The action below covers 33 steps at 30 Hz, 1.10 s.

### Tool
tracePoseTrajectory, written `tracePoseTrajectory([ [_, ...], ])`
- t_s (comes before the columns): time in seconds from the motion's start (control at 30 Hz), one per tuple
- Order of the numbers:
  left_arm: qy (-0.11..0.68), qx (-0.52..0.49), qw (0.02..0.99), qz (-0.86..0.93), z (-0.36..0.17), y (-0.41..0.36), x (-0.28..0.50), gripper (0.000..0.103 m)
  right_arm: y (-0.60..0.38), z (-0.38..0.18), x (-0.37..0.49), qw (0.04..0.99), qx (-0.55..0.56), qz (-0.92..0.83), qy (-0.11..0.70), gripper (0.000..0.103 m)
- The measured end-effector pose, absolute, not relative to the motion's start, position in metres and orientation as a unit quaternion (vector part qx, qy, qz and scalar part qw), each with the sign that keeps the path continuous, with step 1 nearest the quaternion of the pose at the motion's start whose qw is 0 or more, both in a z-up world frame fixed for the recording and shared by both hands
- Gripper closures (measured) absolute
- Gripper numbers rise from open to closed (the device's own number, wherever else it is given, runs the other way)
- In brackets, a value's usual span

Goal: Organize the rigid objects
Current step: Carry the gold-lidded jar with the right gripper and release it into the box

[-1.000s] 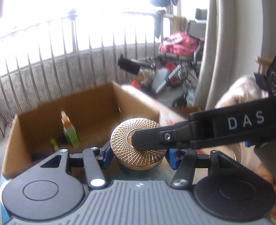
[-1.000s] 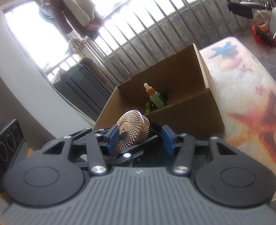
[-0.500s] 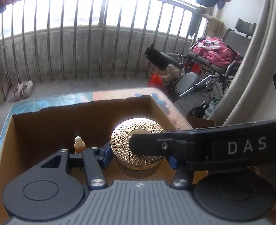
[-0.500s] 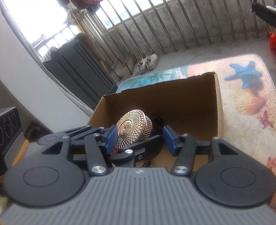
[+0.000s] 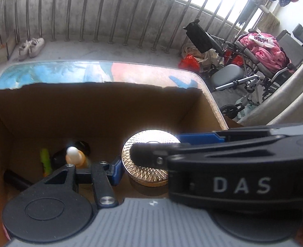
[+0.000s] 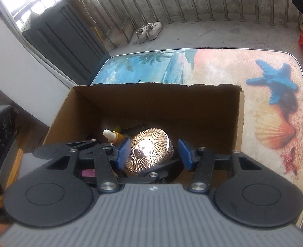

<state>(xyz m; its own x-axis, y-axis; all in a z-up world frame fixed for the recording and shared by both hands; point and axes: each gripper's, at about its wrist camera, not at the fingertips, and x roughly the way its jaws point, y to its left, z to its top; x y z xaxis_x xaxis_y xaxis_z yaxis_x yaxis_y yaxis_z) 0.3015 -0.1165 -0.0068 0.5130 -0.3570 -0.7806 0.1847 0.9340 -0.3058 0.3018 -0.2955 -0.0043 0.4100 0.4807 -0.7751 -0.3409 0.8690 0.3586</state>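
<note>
Both claws are gripping one gold jar (image 6: pixel 149 151) over the box (image 6: pixel 213 111): left claw (image 5: pixel 149 160) sideways, right claw (image 6: pixel 153 152) from three o'clock.

Two wrist views, both close above the cardboard box (image 5: pixel 102 111).
Each faces steeply down toward twelve o'clock; both share the gold-lidded jar (image 6: pixel 149 152).

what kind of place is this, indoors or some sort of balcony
Most likely a home balcony used for storage: a metal railing over a low concrete wall lets in daylight, a pair of sneakers sits on the bare floor, and a wheelchair piled with pink clothes is parked nearby.
</note>
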Motion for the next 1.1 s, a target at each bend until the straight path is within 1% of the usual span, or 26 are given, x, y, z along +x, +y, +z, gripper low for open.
tracePoseTrajectory([
  [0.23, 0.486, -0.106, 0.854, -0.149, -0.02, -0.121, 0.312, 0.046, -0.292, -0.007, 0.308, 0.849, 0.032, 0.228, 0.476, 0.053],
  [0.37, 0.498, -0.116, 0.848, -0.141, -0.025, -0.12, 0.317, 0.046, -0.302, -0.003, 0.306, 0.862, 0.033, 0.22, 0.455, 0.053],
  [0.5, 0.511, -0.12, 0.842, -0.126, -0.029, -0.12, 0.319, 0.046, -0.311, -0.005, 0.306, 0.862, 0.043, 0.219, 0.454, 0.053],
  [0.57, 0.51, -0.114, 0.844, -0.117, -0.028, -0.121, 0.317, 0.044, -0.311, -0.005, 0.303, 0.863, 0.046, 0.22, 0.452, 0.053],
  [0.63, 0.501, -0.117, 0.849, -0.117, -0.026, -0.12, 0.316, 0.045, -0.312, -0.004, 0.302, 0.864, 0.054, 0.223, 0.448, 0.053],
  [0.83, 0.494, -0.112, 0.855, -0.112, -0.021, -0.123, 0.315, 0.044, -0.316, 0.003, 0.293, 0.87, 0.059, 0.224, 0.435, 0.053],
  [0.97, 0.478, -0.117, 0.862, -0.12, -0.016, -0.122, 0.305, 0.038, -0.328, 0.014, 0.276, 0.878, 0.081, 0.227, 0.413, 0.052],
  [1.07, 0.449, -0.119, 0.875, -0.136, -0.004, -0.12, 0.287, 0.029, -0.342, 0.028, 0.256, 0.886, 0.108, 0.229, 0.388, 0.052],
  [1.1, 0.439, -0.119, 0.879, -0.141, 0.0, -0.118, 0.28, 0.028, -0.347, 0.033, 0.248, 0.889, 0.117, 0.229, 0.379, 0.052],
])
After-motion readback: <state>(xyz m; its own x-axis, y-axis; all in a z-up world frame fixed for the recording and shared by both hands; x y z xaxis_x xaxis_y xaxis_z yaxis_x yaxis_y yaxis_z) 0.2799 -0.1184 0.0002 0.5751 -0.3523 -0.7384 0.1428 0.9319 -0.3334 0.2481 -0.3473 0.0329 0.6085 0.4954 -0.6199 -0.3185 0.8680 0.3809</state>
